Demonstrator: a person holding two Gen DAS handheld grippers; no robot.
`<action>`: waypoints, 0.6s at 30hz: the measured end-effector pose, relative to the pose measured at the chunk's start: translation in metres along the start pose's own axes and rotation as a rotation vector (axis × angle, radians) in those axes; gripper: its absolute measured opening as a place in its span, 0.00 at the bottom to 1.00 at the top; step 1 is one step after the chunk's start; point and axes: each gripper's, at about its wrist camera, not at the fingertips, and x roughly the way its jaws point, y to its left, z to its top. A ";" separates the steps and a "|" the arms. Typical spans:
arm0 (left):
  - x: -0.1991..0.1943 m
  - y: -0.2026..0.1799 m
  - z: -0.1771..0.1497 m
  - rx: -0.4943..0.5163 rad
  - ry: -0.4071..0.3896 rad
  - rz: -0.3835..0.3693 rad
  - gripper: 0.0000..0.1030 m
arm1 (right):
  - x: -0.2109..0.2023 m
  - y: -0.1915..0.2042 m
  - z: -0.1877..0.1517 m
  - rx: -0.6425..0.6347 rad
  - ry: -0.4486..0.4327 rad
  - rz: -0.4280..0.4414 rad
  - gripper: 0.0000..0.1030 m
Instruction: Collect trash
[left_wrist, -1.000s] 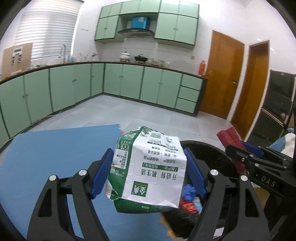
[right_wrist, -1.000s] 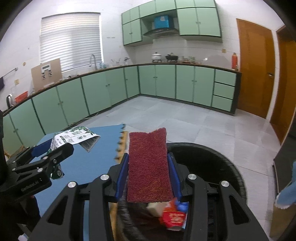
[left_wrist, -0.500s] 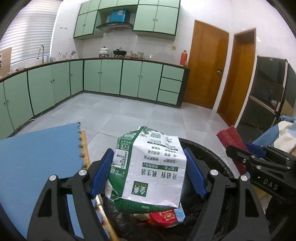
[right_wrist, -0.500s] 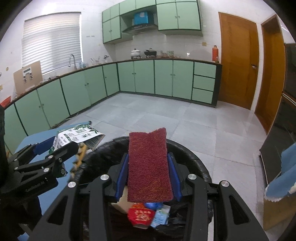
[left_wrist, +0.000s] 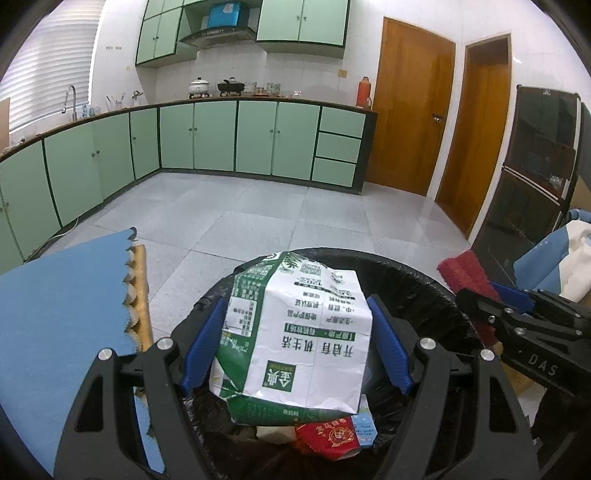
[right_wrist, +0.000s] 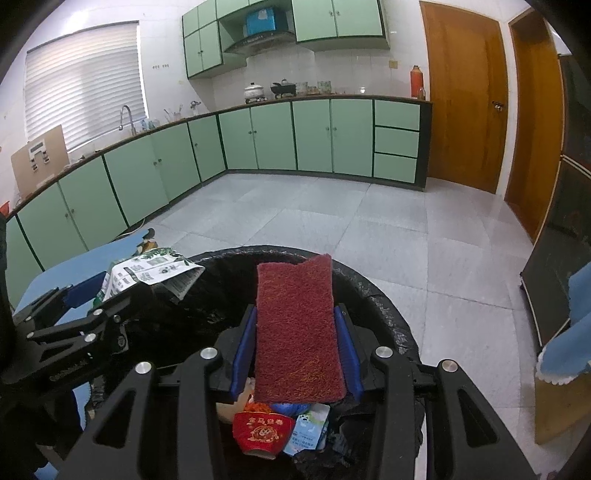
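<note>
My left tongs (left_wrist: 295, 350) clamp a crumpled green-and-white carton (left_wrist: 295, 332); my right tongs (right_wrist: 297, 350) pinch a coarse red pad (right_wrist: 297, 332). I hold both over the round bin (right_wrist: 388, 306) with its glossy black liner, beside the blue foam-topped desk (left_wrist: 62, 295), on a grey tiled kitchen floor (right_wrist: 332, 221).

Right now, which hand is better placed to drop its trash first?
Right, slightly: its red scouring pad hangs over the middle of the black-lined bin; the left's crumpled green-and-white carton sits nearer the rim.

Trash bin (left_wrist: 424, 284) near rim cut by frame edge; carton (left_wrist: 295, 339) hides most bin contents.
</note>
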 end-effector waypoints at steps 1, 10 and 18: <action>0.003 -0.001 0.001 0.001 0.004 -0.002 0.72 | 0.003 0.000 -0.001 0.001 0.003 0.002 0.41; 0.014 0.000 0.001 -0.005 0.041 -0.039 0.79 | 0.009 -0.005 -0.009 -0.001 0.017 -0.035 0.69; -0.015 0.010 0.008 -0.014 0.008 -0.022 0.85 | -0.011 -0.007 -0.008 0.035 -0.007 -0.048 0.92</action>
